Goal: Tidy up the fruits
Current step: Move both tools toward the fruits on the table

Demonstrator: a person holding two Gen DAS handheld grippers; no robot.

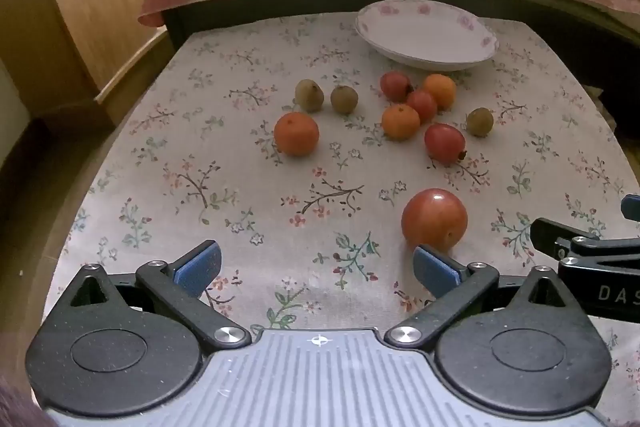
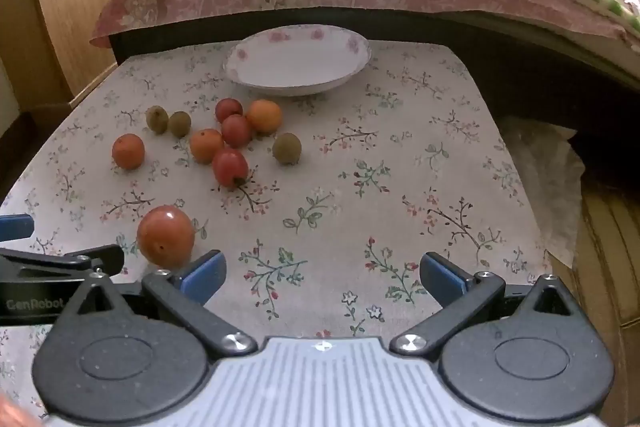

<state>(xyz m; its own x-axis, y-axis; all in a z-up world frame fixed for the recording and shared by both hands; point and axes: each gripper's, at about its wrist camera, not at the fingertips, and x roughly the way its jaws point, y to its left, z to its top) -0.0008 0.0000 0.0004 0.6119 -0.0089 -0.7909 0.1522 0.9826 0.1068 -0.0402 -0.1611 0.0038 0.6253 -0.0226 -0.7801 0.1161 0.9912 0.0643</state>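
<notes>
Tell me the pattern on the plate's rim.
Pink flowers on white, around the plate rim; clearest in the right wrist view.

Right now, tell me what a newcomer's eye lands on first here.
The scattered fruit on the floral tablecloth: a big glossy red tomato nearest the open left gripper, with small oranges, red fruits and brownish-green fruits clustered further back. Behind them sits an empty white floral-rimmed bowl at the table's far edge. The open right gripper hovers over bare cloth.

We hold our left hand-held gripper [image 1: 316, 269] and right hand-held gripper [image 2: 322, 279] low, side by side, both pointing forward, jaws spread wide and gripping nothing.
</notes>
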